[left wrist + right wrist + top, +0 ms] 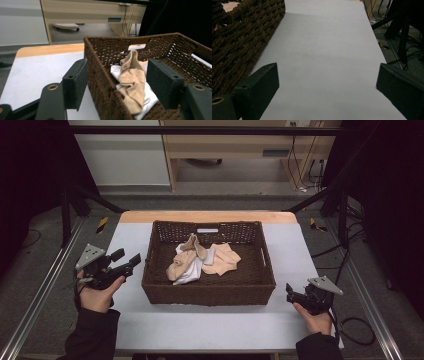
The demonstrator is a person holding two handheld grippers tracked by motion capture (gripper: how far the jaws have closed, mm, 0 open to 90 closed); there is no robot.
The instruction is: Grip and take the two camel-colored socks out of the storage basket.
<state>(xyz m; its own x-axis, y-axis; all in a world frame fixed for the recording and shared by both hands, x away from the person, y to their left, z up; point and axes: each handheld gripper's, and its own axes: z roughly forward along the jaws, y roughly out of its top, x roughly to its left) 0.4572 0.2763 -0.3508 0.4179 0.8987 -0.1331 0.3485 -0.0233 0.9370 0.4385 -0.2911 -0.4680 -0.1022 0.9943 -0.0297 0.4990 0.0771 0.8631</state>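
A brown wicker basket (207, 294) stands in the middle of the pale table (200, 325). Inside lie a beige sock (181, 262), a white sock (196, 269) and a peach one (223, 259), piled loosely. My left gripper (127, 258) hovers open just left of the basket, pointing toward it. In the left gripper view its open gripper (117, 73) frames the basket's near corner (97, 75), with the beige sock (131, 80) lying on the white sock (147, 100) beyond. My right gripper (291, 294) rests open at the basket's right front corner; its open gripper (327, 80) holds nothing, the basket wall (239, 37) at its left.
Bare table surface (324, 40) runs along the basket's right side to the table edge. Cables and dark frame legs (345, 220) stand on the floor at the right. A wooden strip (207, 216) borders the table's far edge, with a light wood cabinet (240, 145) behind.
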